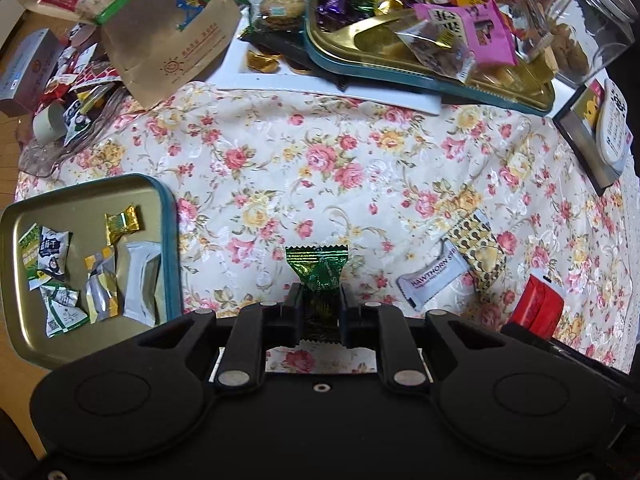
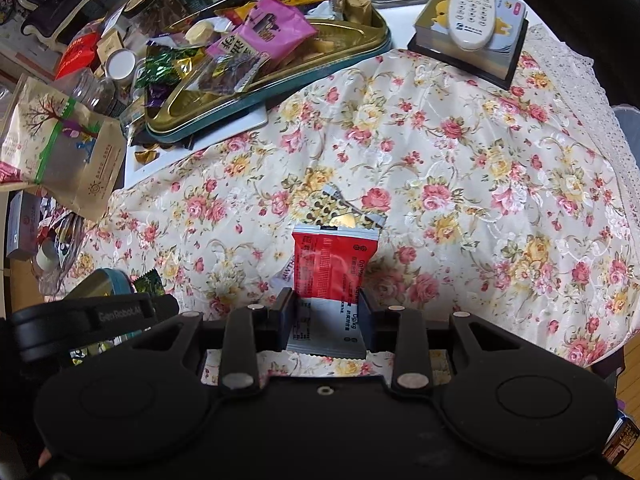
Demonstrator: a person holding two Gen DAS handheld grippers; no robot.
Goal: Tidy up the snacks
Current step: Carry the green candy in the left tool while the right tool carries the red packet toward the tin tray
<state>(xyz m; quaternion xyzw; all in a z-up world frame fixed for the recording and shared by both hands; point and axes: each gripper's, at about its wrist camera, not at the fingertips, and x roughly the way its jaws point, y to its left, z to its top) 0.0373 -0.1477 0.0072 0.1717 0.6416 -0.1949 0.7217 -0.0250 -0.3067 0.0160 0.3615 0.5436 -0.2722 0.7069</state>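
Note:
My left gripper (image 1: 320, 294) is shut on a green foil candy (image 1: 318, 266), held above the floral tablecloth. To its left lies a small gold tin tray (image 1: 76, 340) with a teal rim, holding several wrapped snacks. My right gripper (image 2: 327, 300) is shut on a red and white snack packet (image 2: 334, 264); the same red packet (image 1: 538, 306) shows at the right of the left wrist view. On the cloth lie a white hawthorn bar (image 1: 432, 280) and a yellow patterned packet (image 1: 478, 250), the latter also just beyond the red packet, yellow patterned packet (image 2: 320, 204). The left gripper's body (image 2: 92, 314) shows at lower left.
A large gold tray (image 1: 400, 64) heaped with candies and a pink packet (image 1: 476, 28) sits at the back, as does a brown paper bag (image 1: 168, 36). A remote (image 2: 472, 4) rests on a boxed stack (image 2: 468, 44). A clear jar (image 1: 588, 20) stands far right.

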